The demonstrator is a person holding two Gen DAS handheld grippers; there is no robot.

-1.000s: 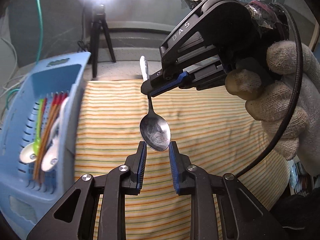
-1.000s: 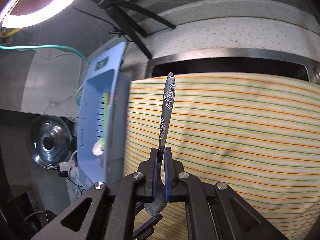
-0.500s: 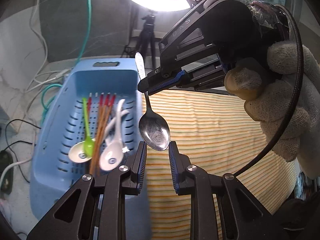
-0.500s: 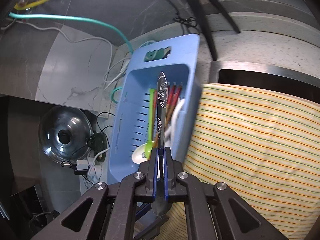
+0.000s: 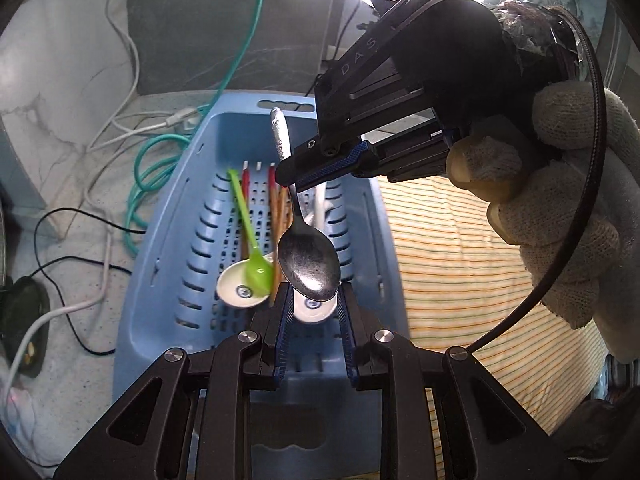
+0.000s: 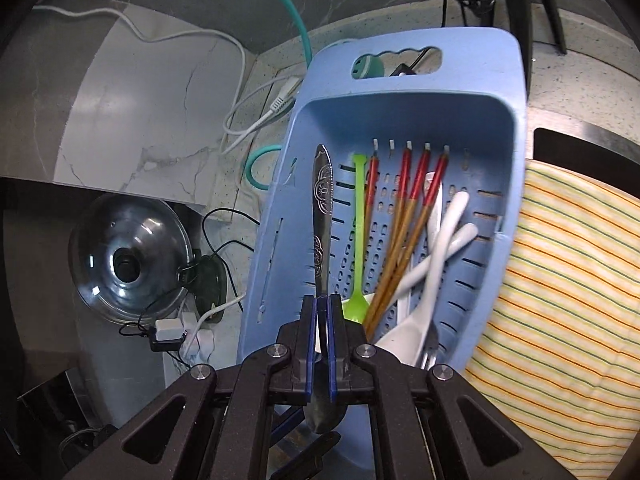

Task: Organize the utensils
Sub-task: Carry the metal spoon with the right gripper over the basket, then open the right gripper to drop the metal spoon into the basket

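- A metal spoon [image 5: 308, 264] is pinched at its handle by the right gripper [image 6: 322, 320] and hangs in the air above the blue basket [image 5: 168, 240], its bowl lowest.
- The left gripper [image 5: 312, 312] holds nothing; its jaws stand slightly apart on either side of the spoon's bowl, not touching it.
- The basket already holds a green spoon [image 6: 358, 240], chopsticks [image 6: 404, 220] and white spoons [image 6: 432, 272].
- The spoon is best lowered lengthwise along the basket's left wall, beside the green spoon, then released near the floor.

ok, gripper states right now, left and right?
Left gripper: part open, holding nothing; the metal spoon hangs just above its fingers.
Right gripper: shut on that spoon's handle, over the blue basket.
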